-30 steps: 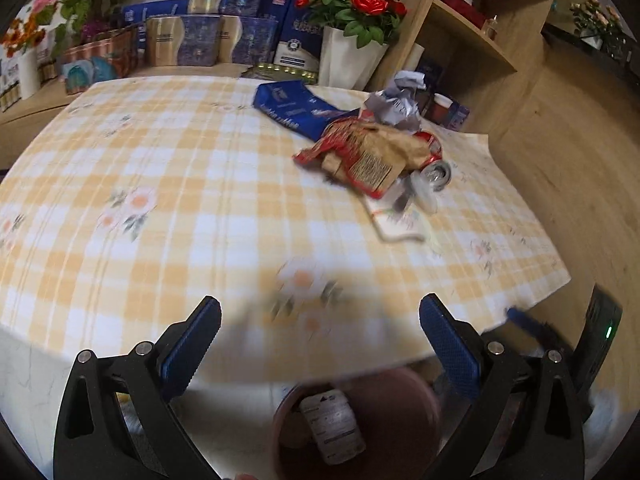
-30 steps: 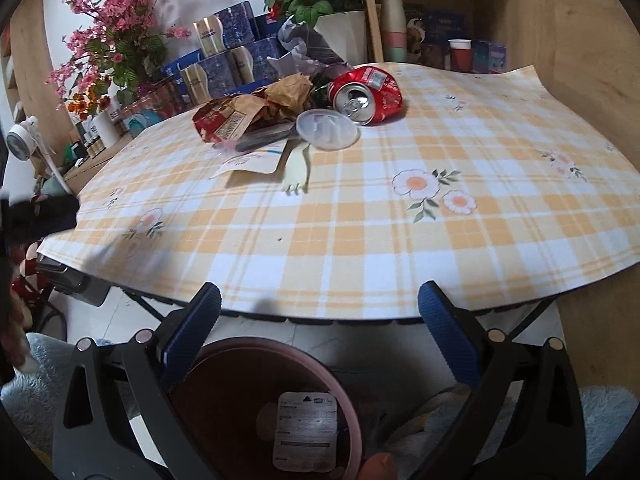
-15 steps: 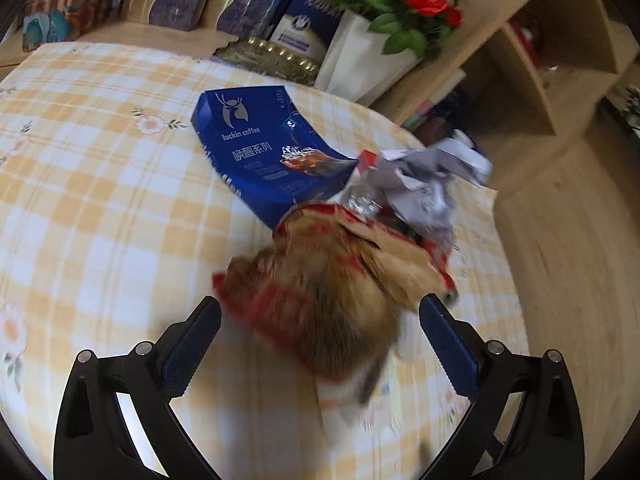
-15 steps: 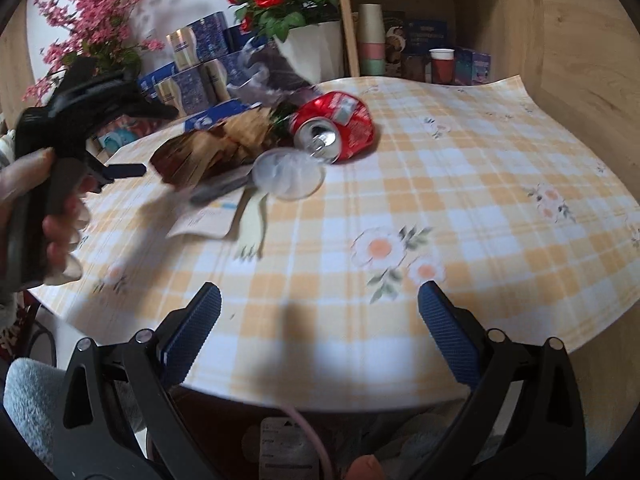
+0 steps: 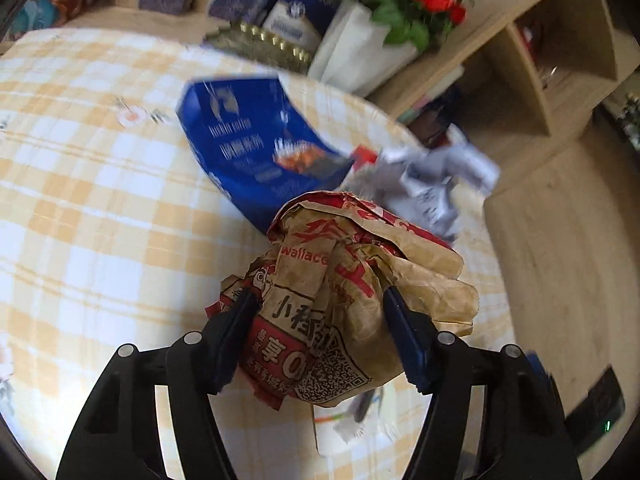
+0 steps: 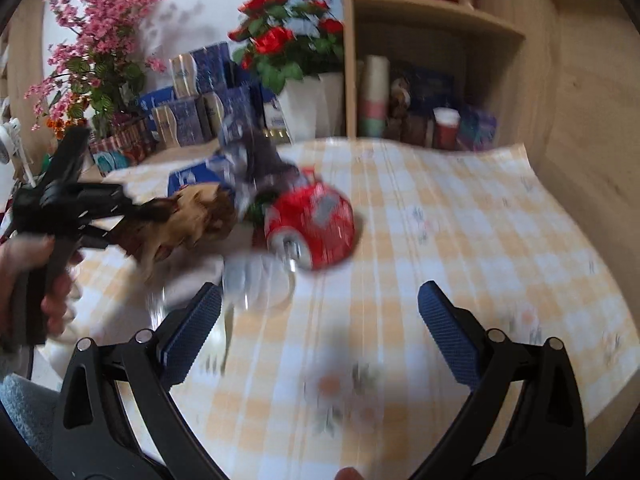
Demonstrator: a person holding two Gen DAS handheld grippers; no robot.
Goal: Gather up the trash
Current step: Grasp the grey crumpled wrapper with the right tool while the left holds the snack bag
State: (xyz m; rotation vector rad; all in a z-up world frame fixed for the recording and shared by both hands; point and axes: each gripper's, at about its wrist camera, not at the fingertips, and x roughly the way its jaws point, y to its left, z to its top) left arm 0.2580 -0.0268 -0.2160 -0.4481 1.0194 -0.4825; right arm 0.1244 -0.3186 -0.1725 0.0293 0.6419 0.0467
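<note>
mid-grab on the trash pile: left gripper (image 5: 320, 312) clamped around the crumpled paper bag (image 5: 344, 300) on the table (image 5: 80, 200). right gripper (image 6: 320, 312) spread wide, empty, near the red can (image 6: 312, 224). next, probably lifting the bag off cleanly.

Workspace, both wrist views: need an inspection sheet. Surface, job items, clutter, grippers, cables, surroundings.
Surface: table with yellow plaid floral cloth.
Job's things: crumpled brown and red paper bag between the left gripper's fingers; blue coffee pouch flat behind it; crumpled grey wrapper; crushed red can on its side; clear plastic lid, blurred.
Clutter: white paper scrap under the bag.
Grippers: left gripper closed around the bag; right gripper open, empty, short of the can.
Cables: nothing seen.
Surroundings: red roses in white pot, pink blossoms, blue boxes, wooden shelf with cups.
</note>
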